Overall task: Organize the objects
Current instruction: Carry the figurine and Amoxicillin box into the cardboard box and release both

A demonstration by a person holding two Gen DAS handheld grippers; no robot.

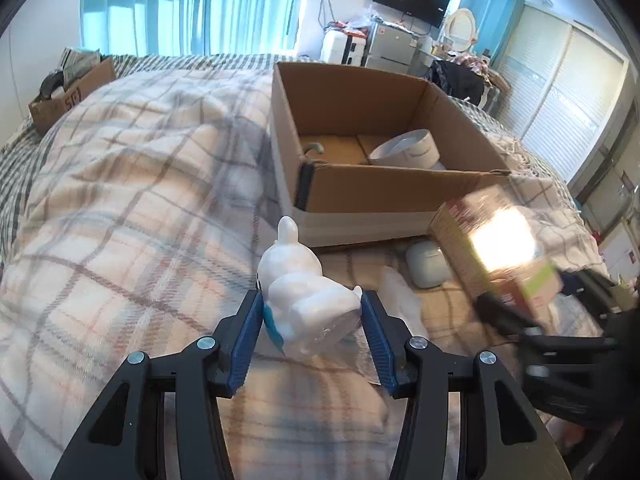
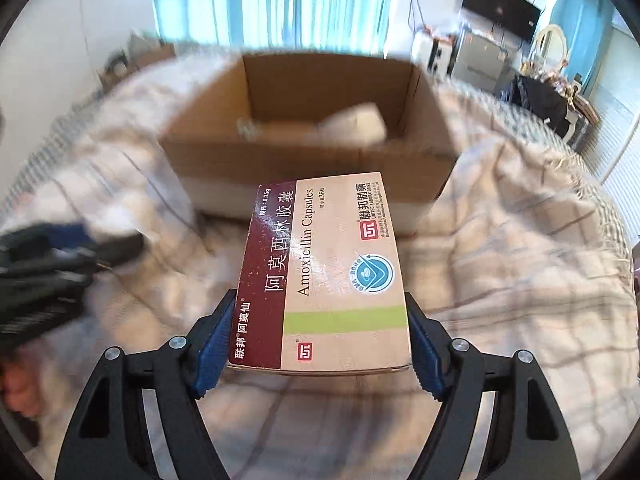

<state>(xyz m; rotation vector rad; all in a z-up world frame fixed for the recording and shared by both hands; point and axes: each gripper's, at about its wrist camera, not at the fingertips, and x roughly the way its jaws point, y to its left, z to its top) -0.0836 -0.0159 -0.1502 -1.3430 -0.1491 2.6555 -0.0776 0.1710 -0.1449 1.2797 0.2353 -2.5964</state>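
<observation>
Two views split the scene: the left wrist view shows the left gripper (image 1: 311, 308) pinching a white figurine (image 1: 298, 296) over the bed (image 1: 120, 184), a tape roll (image 1: 404, 149) inside the cardboard box (image 1: 360, 200) beyond, and a small white case (image 1: 428, 263) near the box; the right wrist view shows the right gripper (image 2: 320, 332) clamping an amoxicillin box (image 2: 324, 276) just near of the blurred carton (image 2: 312, 148)

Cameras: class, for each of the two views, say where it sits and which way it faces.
Left wrist: sits on the left gripper, faces along its fingers at the figurine and carton; right gripper at the edge.
Right wrist: sits on the right gripper, faces the pill box; left gripper blurred at left.
Shared: carton, bed, pill box.
</observation>
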